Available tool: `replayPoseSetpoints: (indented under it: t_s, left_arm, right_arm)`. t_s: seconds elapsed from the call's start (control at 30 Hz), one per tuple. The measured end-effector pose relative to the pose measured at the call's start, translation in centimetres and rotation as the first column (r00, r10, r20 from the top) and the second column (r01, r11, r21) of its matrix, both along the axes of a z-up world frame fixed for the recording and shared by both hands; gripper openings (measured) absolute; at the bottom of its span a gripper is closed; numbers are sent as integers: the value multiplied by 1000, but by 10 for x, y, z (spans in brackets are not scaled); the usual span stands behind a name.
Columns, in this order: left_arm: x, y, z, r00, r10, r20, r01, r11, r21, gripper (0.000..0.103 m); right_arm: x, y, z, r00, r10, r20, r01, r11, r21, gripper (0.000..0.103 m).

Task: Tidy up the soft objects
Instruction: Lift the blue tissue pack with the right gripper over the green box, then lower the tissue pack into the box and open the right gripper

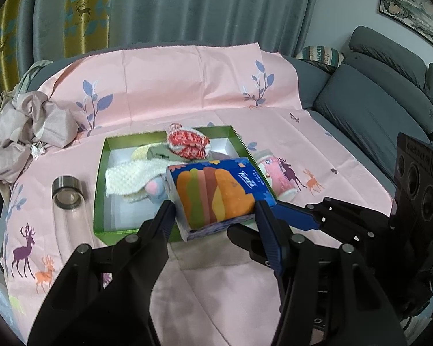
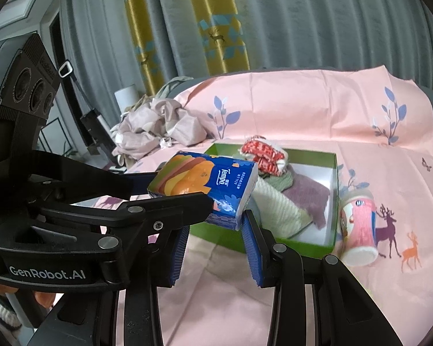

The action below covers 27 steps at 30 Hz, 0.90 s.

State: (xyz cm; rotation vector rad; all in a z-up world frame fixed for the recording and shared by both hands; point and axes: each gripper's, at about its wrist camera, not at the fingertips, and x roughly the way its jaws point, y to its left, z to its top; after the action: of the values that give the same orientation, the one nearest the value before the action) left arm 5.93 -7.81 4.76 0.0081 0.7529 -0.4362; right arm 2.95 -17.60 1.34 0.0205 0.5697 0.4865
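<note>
Tissue pack, blue Tempo wrap with orange and green print, clamped across its width between left gripper pads, lifted clear of the pink sheet, tilted, far end hanging over near edge of green box. Same pack in right wrist view, left gripper coming in from the left side, fingers closed on both long faces. Right gripper just below and behind the pack, jaws partly apart, nothing between the pads, right pad tip close under pack's lower corner; touching or not, cannot tell. Box straight ahead of both tools, already loaded: red-white knit piece at far side, white knit cloth at left, purple cloth and pale green knit toward the right. Pink-white cup lying on its side just outside box's right wall. Glass bottle with metal cap, lying left of box. Crumpled beige fabric far left.
</note>
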Motion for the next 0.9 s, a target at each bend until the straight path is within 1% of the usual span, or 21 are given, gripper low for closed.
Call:
replayPoseSetpoints:
  t_s: [0.3, 0.47, 0.63, 0.73, 0.9]
  left_arm:
    - [30, -2, 2, 1000, -1, 14, 0, 1000, 15, 57]
    - [47, -3, 1, 1000, -4, 9, 4, 1000, 15, 57]
    - [60, -7, 1, 1000, -10, 13, 10, 1000, 24, 57]
    - [74, -10, 6, 1000, -16, 6, 16, 1000, 22, 57]
    - [94, -13, 19, 999, -22, 29, 21, 1000, 21, 57]
  right_arm:
    - [32, -1, 5, 1000, -13, 10, 13, 1000, -5, 39]
    - [47, -1, 5, 1000, -21, 11, 21, 1000, -11, 40]
    - [60, -5, 5, 999, -32, 8, 32, 999, 5, 40]
    - [72, -8, 8, 999, -39, 8, 39, 999, 12, 40]
    - [92, -13, 20, 999, -48, 17, 48, 999, 24, 40]
